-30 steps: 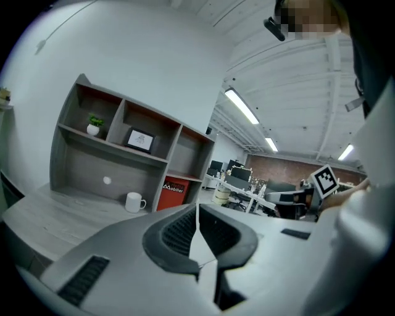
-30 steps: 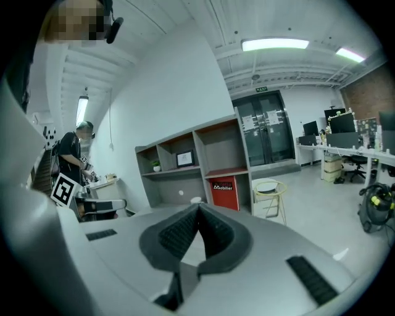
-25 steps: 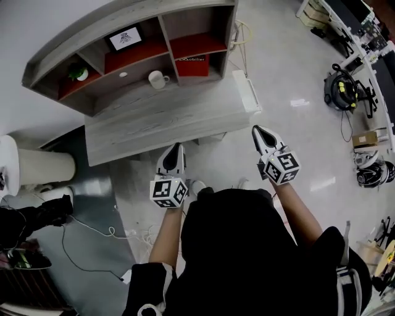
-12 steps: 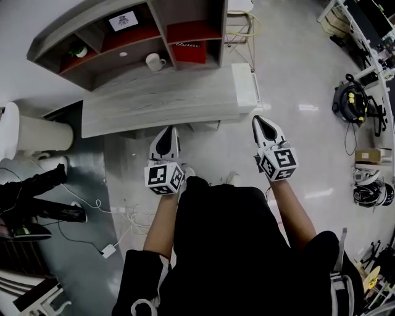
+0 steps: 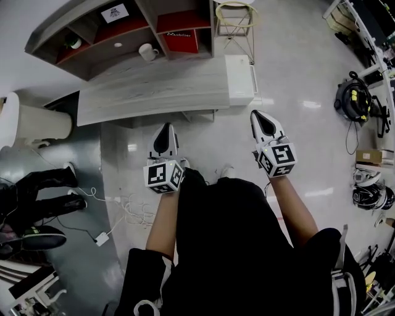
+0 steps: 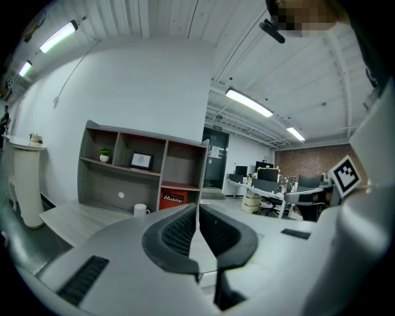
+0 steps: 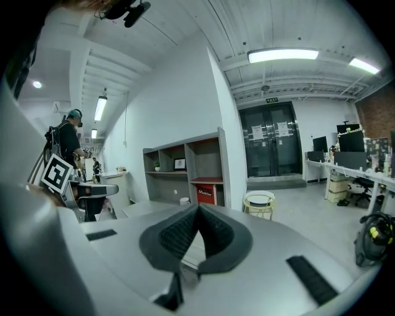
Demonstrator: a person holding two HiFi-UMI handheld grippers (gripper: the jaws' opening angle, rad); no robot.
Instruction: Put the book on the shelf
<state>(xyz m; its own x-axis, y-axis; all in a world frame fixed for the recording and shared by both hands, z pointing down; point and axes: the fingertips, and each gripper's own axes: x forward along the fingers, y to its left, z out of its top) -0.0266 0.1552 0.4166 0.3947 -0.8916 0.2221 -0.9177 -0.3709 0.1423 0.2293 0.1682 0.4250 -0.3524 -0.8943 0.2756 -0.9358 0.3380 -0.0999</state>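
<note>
A red book [image 5: 182, 41] marked "Mobilier" stands in the lower right compartment of the grey shelf unit [image 5: 58, 31], which sits on the back of a grey desk [image 5: 154, 92]. The book [image 6: 173, 199] also shows small in the left gripper view, and the same book [image 7: 205, 194] in the right gripper view. My left gripper [image 5: 165, 127] and right gripper [image 5: 257, 115] hang over the floor in front of the desk, well short of the shelf. Both are shut with nothing between the jaws. The left gripper [image 6: 197, 208] and right gripper [image 7: 198, 208] point toward the shelf.
A white mug [image 5: 147, 52], a small plant [image 5: 73, 42] and a framed picture [image 5: 115, 12] are in the shelf. A white box [image 5: 239, 71] ends the desk at right, with a wire stool [image 5: 234, 12] behind. A white column [image 5: 37, 123], floor cables [image 5: 117, 210] and another person's legs [image 5: 37, 191] are at left.
The desk and shelf have slid up and away in the head view, so I stand farther back from them. Both grippers stay shut and empty, held level in front of me.
</note>
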